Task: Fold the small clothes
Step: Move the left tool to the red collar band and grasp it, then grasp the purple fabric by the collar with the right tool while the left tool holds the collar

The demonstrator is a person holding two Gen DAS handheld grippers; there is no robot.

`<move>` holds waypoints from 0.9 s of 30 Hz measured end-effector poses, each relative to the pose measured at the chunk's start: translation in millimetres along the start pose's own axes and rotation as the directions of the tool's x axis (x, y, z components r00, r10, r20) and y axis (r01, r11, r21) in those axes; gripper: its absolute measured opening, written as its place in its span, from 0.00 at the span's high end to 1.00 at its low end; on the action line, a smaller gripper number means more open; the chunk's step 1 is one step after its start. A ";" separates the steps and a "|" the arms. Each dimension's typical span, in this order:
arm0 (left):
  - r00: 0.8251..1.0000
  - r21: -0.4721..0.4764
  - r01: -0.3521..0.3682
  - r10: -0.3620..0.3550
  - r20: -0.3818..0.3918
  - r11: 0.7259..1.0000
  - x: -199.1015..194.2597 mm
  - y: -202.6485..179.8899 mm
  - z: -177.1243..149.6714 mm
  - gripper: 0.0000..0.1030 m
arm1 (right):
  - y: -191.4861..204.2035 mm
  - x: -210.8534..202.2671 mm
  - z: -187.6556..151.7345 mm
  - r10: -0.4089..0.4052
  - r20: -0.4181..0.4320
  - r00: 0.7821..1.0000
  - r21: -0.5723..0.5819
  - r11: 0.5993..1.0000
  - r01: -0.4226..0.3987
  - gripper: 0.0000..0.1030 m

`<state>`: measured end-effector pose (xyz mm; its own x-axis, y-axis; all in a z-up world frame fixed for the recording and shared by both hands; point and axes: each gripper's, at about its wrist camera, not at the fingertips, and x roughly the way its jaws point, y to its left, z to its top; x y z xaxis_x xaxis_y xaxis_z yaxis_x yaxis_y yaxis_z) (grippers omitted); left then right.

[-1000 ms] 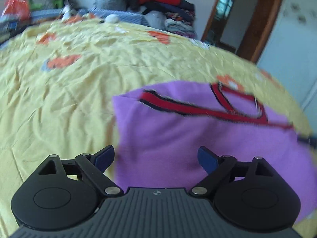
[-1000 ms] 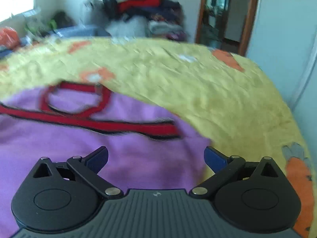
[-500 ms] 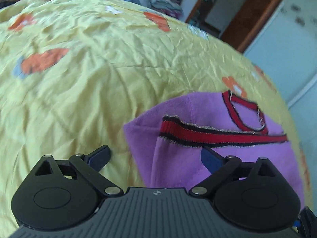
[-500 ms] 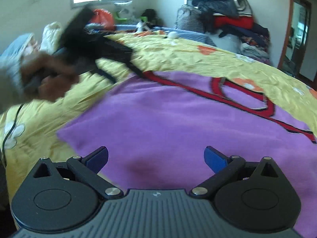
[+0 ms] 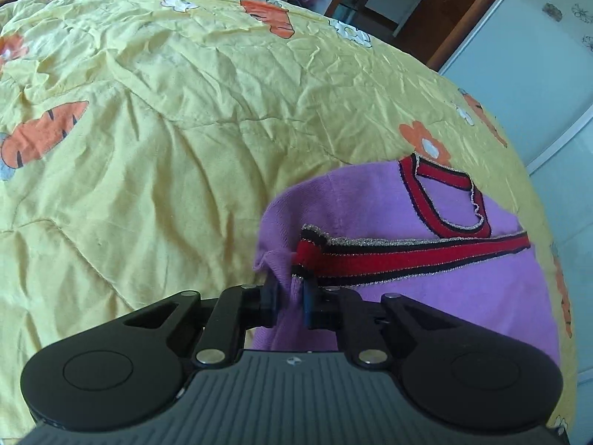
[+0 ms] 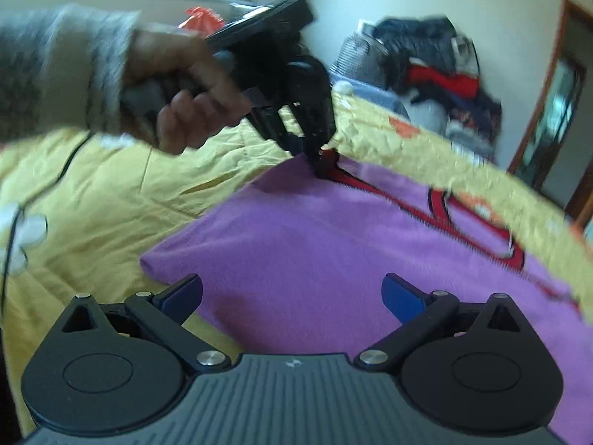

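Purple knit top point(image 5: 426, 296) – red-trimmed corner pinched | left gripper point(image 5: 291, 300) just closed

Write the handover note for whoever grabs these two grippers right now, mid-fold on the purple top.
Left gripper: jaws have just been closing and now pinch a corner of the purple top by its red and black trim.
Right gripper: open, holds nothing, hovers over the near edge of the top.
The top lies flat on the yellow quilt; the neckline is at the far side in the right wrist view.
Done: one corner gripped.
Left: probably grip a second corner with the right gripper, carry the fold over, smooth it and finish folding.
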<state>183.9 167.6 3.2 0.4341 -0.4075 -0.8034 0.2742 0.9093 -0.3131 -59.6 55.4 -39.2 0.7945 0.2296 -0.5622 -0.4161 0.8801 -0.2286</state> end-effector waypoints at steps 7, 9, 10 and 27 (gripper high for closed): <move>1.000 0.043 -0.024 0.024 0.002 0.999 -3.6 -9.5 2.0 0.87 | 45.6 -0.3 5.8 0.025 0.037 0.999 -0.167 0.986 -0.019 0.00; 1.000 0.034 -0.017 0.017 -0.002 0.999 -2.2 -7.2 1.9 0.87 | 60.0 1.0 7.2 0.003 0.040 0.999 -0.226 0.974 0.006 0.06; 1.000 0.028 -0.013 0.013 -0.003 1.000 -1.3 -5.2 2.2 0.87 | 64.9 3.0 8.6 0.010 0.023 1.000 -0.248 0.969 -0.004 0.08; 0.994 -0.128 0.106 -0.106 0.000 0.986 0.0 22.5 1.8 0.88 | 78.8 29.9 18.4 -0.069 -0.016 0.998 -0.426 0.903 0.055 0.91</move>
<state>191.6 187.9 -2.9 0.4028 -0.5020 -0.7653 0.2065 0.8644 -0.4584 -60.5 139.2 -59.4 0.8141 0.1620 -0.5576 -0.5202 0.6302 -0.5764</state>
